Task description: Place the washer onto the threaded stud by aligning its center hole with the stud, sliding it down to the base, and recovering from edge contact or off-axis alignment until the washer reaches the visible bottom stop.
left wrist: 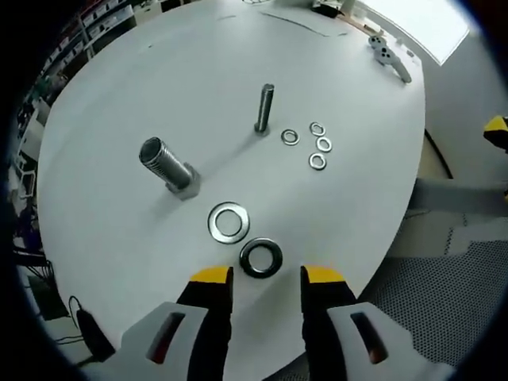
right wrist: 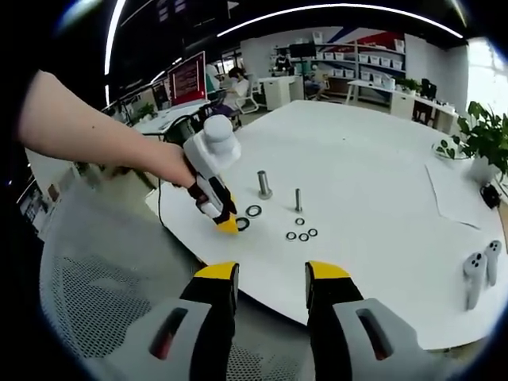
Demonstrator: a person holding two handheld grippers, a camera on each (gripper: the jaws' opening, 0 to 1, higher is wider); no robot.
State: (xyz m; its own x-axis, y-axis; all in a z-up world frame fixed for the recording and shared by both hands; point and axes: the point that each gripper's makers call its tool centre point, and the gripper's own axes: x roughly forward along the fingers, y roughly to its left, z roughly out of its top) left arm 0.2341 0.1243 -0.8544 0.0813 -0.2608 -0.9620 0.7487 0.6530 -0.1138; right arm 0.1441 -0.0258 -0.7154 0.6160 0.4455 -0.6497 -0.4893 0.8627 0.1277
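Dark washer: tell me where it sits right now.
In the left gripper view the dark washer lies flat on the white table just ahead of the open left tongs, beside the larger silver washer.

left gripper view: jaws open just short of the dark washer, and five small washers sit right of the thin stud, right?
Not quite: there are four small washers beside the thin stud, not five, as the left gripper view shows. The rest holds: the left gripper is open just short of the dark washer.

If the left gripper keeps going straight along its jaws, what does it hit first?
Most likely the dark washer, lying on the table just ahead of the open left gripper; the silver washer sits just beyond.
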